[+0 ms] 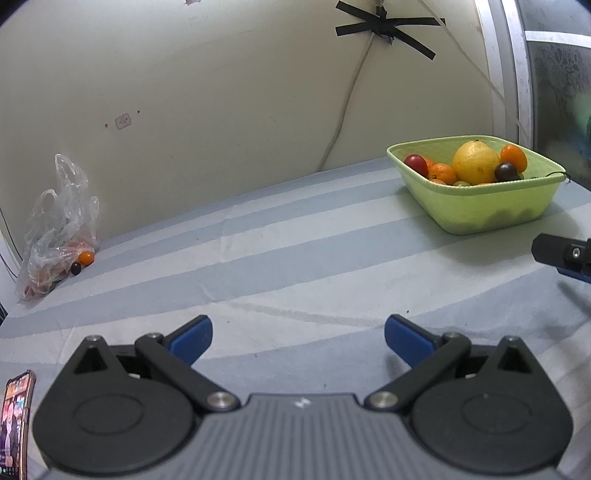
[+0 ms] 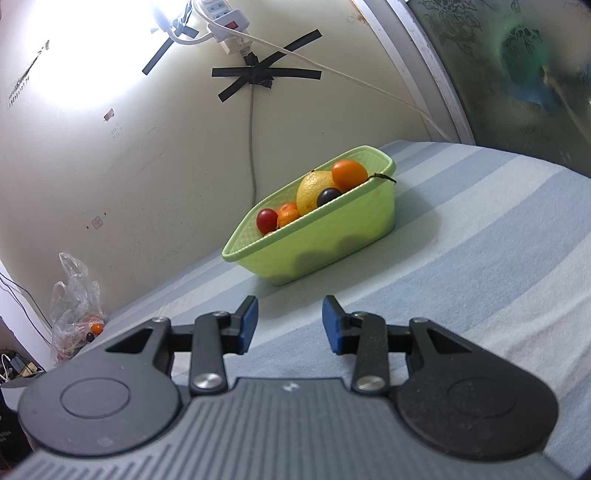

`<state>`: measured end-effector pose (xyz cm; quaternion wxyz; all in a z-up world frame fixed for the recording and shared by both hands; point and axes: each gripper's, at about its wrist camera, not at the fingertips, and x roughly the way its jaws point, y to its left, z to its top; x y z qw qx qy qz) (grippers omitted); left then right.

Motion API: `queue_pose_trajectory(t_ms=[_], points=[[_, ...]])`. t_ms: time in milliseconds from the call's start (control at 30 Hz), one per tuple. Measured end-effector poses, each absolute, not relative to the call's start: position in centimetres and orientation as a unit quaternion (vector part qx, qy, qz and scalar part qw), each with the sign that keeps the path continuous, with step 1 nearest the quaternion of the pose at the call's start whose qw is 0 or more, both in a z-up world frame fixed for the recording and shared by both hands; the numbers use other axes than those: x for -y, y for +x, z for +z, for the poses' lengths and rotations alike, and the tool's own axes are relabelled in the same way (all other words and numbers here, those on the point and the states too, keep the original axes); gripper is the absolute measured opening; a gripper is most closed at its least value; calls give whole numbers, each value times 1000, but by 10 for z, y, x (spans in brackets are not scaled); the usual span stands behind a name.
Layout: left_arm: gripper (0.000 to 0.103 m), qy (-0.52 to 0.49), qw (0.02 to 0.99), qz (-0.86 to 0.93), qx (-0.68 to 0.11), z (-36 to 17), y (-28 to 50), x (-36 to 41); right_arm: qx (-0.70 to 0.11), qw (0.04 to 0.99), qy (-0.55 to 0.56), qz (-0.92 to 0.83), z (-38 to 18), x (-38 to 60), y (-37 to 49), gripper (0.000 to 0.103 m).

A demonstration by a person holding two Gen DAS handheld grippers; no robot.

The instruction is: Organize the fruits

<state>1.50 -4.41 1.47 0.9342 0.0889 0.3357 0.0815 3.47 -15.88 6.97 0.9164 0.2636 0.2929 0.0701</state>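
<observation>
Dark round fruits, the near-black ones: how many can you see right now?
2. One dark fruit sits in the green basket, in front of the big yellow fruit. The other lies on the striped cloth beside the plastic bag. More may be hidden.

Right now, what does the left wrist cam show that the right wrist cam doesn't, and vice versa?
Left wrist only: a phone at the bottom-left edge, the left gripper open and empty, and a tip of the other gripper at the right edge.

Right wrist only: a white power strip high on the wall, and the right gripper with nothing between its pads.

Both: the green basket of fruit, the plastic bag by the wall, black tape cross, striped sheet.
</observation>
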Motion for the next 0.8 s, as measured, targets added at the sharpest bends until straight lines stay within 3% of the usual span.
queue_pose_trajectory(t_ms=[800], points=[[103,103,930,77,-344,11,15,46,-292,916,267,72,70,161,35,42]])
